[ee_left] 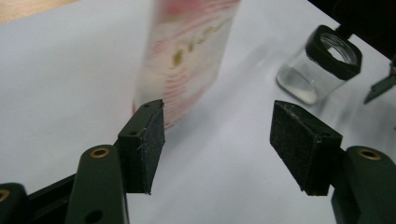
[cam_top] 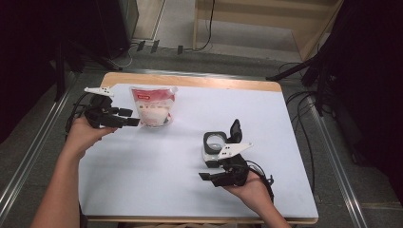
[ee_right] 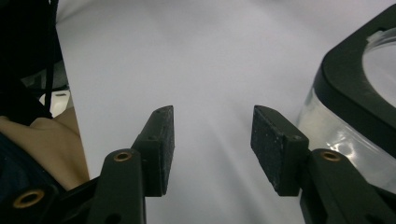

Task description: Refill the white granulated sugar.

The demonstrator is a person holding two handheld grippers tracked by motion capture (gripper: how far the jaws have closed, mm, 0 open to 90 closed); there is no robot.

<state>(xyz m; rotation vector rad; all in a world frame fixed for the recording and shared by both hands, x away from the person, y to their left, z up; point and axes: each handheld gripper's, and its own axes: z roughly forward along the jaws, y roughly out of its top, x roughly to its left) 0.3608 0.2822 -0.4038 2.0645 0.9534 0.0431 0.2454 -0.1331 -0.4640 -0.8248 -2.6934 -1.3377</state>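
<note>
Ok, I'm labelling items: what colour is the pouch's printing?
Red and pink on a whitish pouch, clearest in the high view.

Both grippers' fingers [ee_left: 144, 140] [ee_right: 161, 144] stand apart, empty.

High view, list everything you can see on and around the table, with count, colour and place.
Pouch: one, red and white, standing at the table's far left.
Jar: one, clear with black rim, open black lid, right of centre.
Table cover: one, white, over the wooden table.
Cables: several, black, on the floor around the table.
Left gripper: one, black, open, just left of the pouch.
Right gripper: one, black, open, near side of the jar.
Forearms: two, entering from the bottom.
</note>
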